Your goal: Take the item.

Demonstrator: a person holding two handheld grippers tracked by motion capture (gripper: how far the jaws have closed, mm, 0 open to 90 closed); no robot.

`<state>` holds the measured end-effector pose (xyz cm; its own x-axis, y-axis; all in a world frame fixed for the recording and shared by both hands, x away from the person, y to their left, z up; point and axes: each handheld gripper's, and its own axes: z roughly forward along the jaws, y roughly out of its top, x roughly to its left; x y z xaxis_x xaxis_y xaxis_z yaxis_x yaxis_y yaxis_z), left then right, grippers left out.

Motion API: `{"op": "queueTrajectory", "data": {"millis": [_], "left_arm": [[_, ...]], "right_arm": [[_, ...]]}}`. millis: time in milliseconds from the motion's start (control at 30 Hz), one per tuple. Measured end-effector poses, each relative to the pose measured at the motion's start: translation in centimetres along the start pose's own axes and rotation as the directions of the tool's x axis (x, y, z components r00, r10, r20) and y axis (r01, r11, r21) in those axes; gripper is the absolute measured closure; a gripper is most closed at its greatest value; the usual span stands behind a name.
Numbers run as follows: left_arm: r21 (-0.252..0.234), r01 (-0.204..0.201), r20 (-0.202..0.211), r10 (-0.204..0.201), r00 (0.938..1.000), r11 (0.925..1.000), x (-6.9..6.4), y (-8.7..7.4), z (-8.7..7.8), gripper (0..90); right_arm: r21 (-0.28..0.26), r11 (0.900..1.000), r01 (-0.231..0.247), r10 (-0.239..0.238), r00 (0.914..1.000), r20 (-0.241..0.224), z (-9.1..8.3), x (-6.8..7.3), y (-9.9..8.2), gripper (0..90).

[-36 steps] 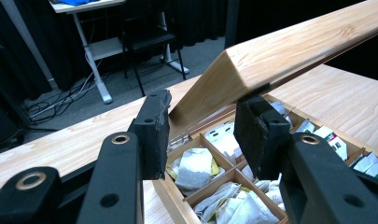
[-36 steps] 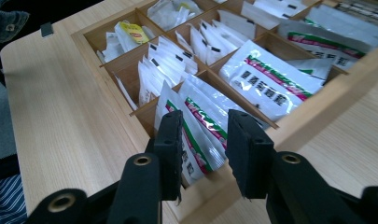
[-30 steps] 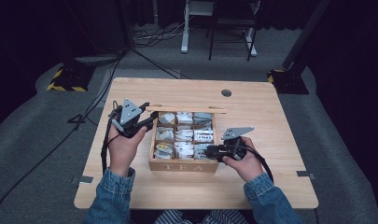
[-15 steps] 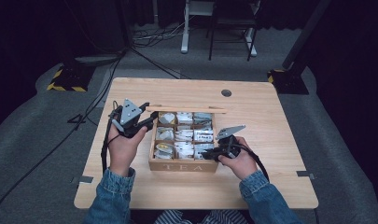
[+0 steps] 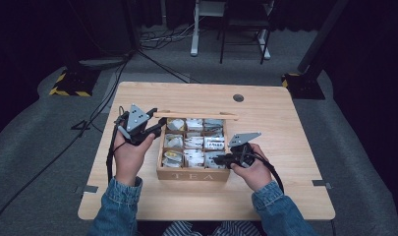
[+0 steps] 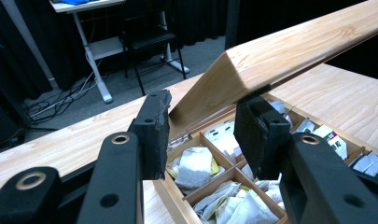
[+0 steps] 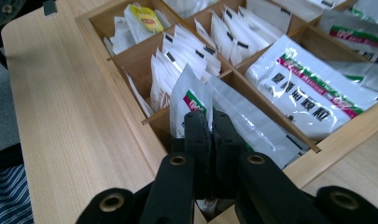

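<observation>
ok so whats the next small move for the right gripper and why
Probably lift straight up. The right gripper has just been closing, and its jaws now pinch a white sachet standing in the tea box's front right compartment. The left gripper holds the wooden lid tilted open, so the way up looks clear.

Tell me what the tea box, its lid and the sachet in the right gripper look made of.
Tea box: pale unpainted wood, visible grain, engraved lettering.
Lid: the same light wood, matte, grain running lengthwise.
Sachet: glossy white film, probably plastic or foil laminate, judging by its sheen and creases.
</observation>
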<state>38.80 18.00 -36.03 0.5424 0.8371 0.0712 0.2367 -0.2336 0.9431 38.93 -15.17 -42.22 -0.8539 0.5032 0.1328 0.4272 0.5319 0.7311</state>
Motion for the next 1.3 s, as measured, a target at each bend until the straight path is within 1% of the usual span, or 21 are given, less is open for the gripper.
{"op": "queueTrajectory", "data": {"millis": [167,233,367,500,533,600,667,833,933,1067,1200,1300], "left_arm": [[0.0,0.0,0.0,0.0,1.0,1.0,0.0,0.0,0.0,56.2],[0.0,0.0,0.0,0.0,1.0,1.0,0.0,0.0,0.0,56.2],[0.0,-0.002,0.0,0.002,1.0,1.0,0.0,0.0,0.0,56.2],[0.002,-0.002,0.001,0.002,1.0,1.0,0.0,0.0,0.0,56.2],[0.002,-0.003,0.001,0.003,1.0,1.0,0.0,0.0,0.0,56.2],[0.002,-0.004,0.001,0.004,1.0,1.0,0.0,0.0,0.0,56.2],[0.005,-0.008,0.0,0.008,1.0,1.0,0.0,0.0,-0.1,56.2],[0.006,-0.005,-0.003,0.005,1.0,1.0,-0.1,0.0,-0.1,56.2],[0.007,-0.008,-0.001,0.008,1.0,0.9999,-0.1,0.0,-0.1,56.2],[0.008,-0.003,-0.003,0.003,1.0,1.0,-0.1,0.0,-0.1,56.2],[0.003,0.002,-0.003,-0.002,1.0,1.0,0.0,0.1,0.0,56.3],[0.003,-0.002,-0.004,0.002,1.0,1.0,0.0,0.2,0.1,56.2]], "right_arm": [[-0.026,0.9996,0.008,-0.008,0.9999,0.008,-0.8,0.2,0.4,87.7],[-0.05,0.9986,0.014,-0.013,0.9997,0.018,-1.4,0.4,0.7,87.8],[-0.074,0.9971,0.021,-0.019,0.9994,0.028,-2.1,0.6,1.0,87.9],[-0.09,0.9957,0.019,-0.017,0.9994,0.031,-2.5,0.7,1.1,87.9],[-0.107,0.9942,0.015,-0.012,0.9994,0.031,-2.8,0.7,1.1,87.9],[-0.111,0.9937,0.013,-0.01,0.9994,0.033,-2.9,0.7,1.1,87.9],[-0.13,0.9913,0.02,-0.015,0.999,0.041,-3.3,0.7,1.1,87.9],[-0.15,0.9884,0.026,-0.018,0.9985,0.051,-3.9,0.9,1.3,87.9],[-0.157,0.9871,0.031,-0.021,0.9976,0.066,-4.3,0.9,1.3,87.9],[-0.171,0.9851,0.021,-0.009,0.9973,0.073,-4.9,0.7,1.2,87.9],[-0.186,0.9826,0.007,0.01,0.9957,0.092,-5.9,0.4,0.8,87.9],[-0.196,0.9807,0.002,0.019,0.9947,0.101,-6.4,0.2,0.6,87.9]]}}
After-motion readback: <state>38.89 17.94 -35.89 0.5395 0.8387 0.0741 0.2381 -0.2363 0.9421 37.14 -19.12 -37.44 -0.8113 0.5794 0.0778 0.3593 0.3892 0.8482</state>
